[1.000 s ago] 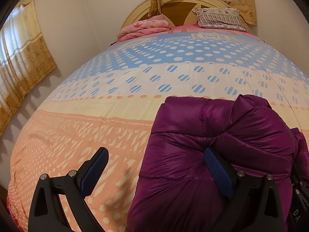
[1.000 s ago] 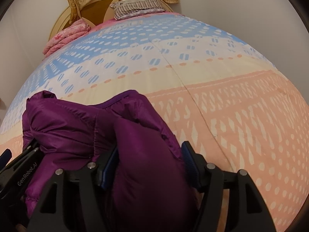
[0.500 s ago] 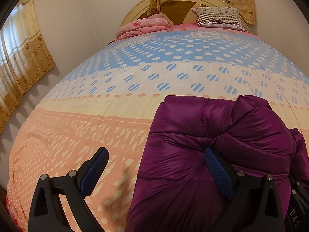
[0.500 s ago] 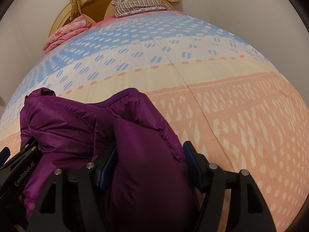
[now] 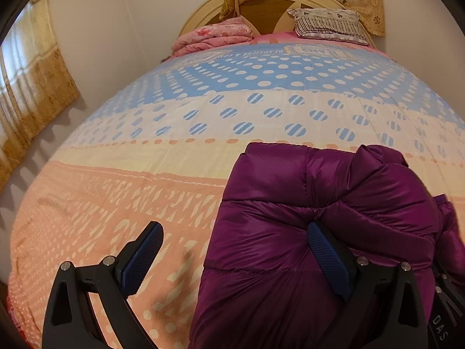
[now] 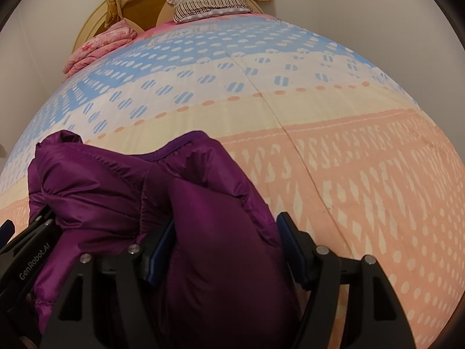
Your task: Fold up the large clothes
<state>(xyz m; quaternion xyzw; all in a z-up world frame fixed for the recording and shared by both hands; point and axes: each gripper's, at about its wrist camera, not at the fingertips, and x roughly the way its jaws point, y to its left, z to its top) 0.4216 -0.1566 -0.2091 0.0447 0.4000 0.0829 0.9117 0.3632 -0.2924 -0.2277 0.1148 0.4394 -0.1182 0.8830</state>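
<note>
On the bed, right gripper clamps purple jacket; left gripper wide open, one finger against it.

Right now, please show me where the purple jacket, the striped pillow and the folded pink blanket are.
purple jacket (image 5: 290, 247): left wrist view, quilted front panel.
striped pillow (image 5: 328, 24): left wrist view, middle of its top.
folded pink blanket (image 6: 98, 48): right wrist view, top layer.

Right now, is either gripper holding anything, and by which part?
Right gripper holds a puffy fold of the purple jacket at its near right end. Left gripper is open; one finger presses into the jacket.
</note>
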